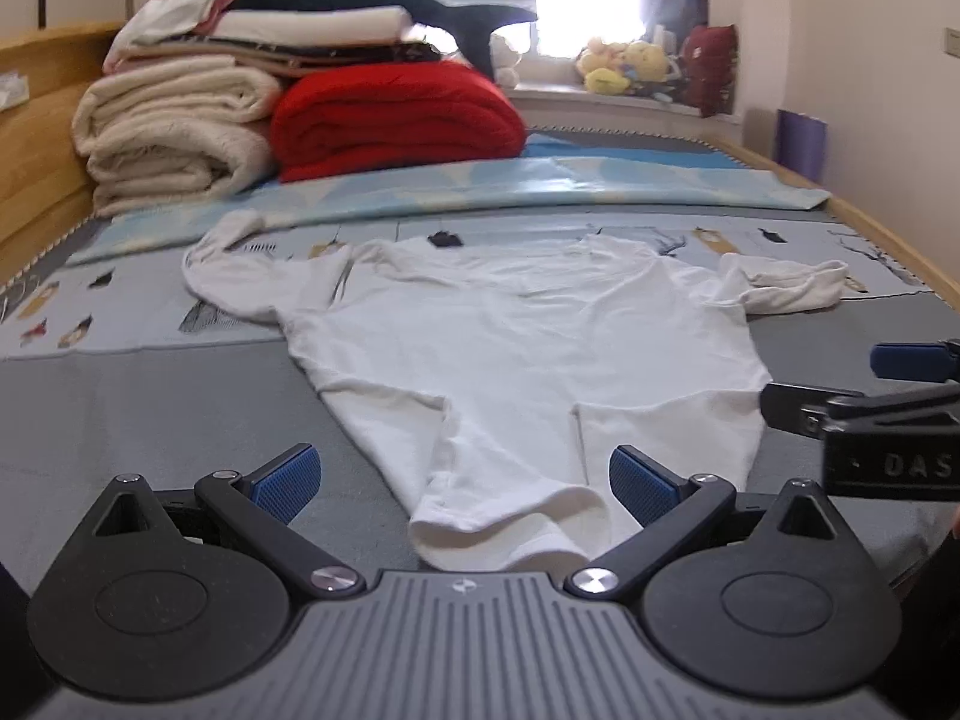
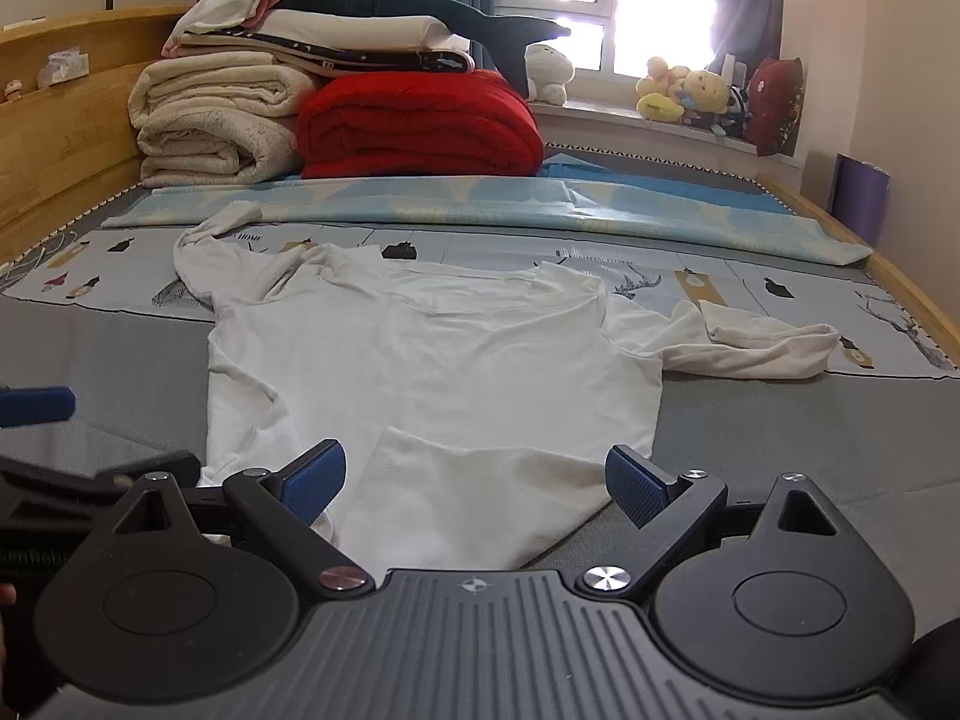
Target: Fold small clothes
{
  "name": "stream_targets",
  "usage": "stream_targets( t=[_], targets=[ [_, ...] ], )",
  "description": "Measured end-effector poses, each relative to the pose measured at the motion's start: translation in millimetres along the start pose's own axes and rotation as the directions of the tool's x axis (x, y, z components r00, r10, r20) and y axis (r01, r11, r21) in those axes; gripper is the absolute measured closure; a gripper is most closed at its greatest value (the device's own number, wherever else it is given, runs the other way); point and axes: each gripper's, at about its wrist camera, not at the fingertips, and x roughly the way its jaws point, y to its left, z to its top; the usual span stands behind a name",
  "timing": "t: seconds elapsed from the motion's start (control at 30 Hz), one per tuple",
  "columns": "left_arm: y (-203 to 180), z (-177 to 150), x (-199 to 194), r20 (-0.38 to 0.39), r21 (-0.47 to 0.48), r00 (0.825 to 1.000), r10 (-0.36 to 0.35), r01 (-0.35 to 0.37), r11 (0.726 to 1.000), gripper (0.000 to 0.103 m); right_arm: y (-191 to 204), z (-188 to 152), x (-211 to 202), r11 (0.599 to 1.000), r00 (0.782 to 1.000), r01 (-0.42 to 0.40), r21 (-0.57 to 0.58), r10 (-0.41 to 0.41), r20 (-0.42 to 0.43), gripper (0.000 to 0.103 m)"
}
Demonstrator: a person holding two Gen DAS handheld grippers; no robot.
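A small white long-sleeved one-piece (image 1: 516,336) lies flat on the bed, legs toward me and sleeves spread to both sides. My left gripper (image 1: 462,474) is open, hovering over the cuff of the garment's left leg (image 1: 504,516), which lies between the blue pads (image 1: 282,480) without touching them. In the right wrist view the same garment (image 2: 432,360) fills the middle. My right gripper (image 2: 474,468) is open above the right leg (image 2: 480,480). Each gripper shows at the edge of the other's view: the right gripper (image 1: 900,390) and the left one's blue fingertip (image 2: 36,405).
Folded cream blankets (image 1: 174,126) and a red blanket (image 1: 396,114) are stacked at the far left of the bed. A light blue folded sheet (image 1: 480,192) runs across behind the garment. A wooden bed frame (image 1: 36,138) borders the left, and plush toys (image 1: 630,66) sit on the windowsill.
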Motion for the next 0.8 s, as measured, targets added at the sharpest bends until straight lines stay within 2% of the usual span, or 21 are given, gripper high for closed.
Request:
stream_targets(
  t=[0.33,0.8],
  targets=[
    [-3.7,-1.5,-0.5,-0.002,0.03,1.0,-0.007,0.007,1.0,0.0,8.5,-2.8,1.6,0.999,1.0,0.01,-0.052,-0.01,-0.003,0.011],
    [-3.2,-1.1,0.4,-0.012,0.025,1.0,-0.003,0.003,1.0,0.0,8.4,-3.2,0.2,0.998,1.0,0.004,-0.059,-0.004,0.002,0.011]
  ],
)
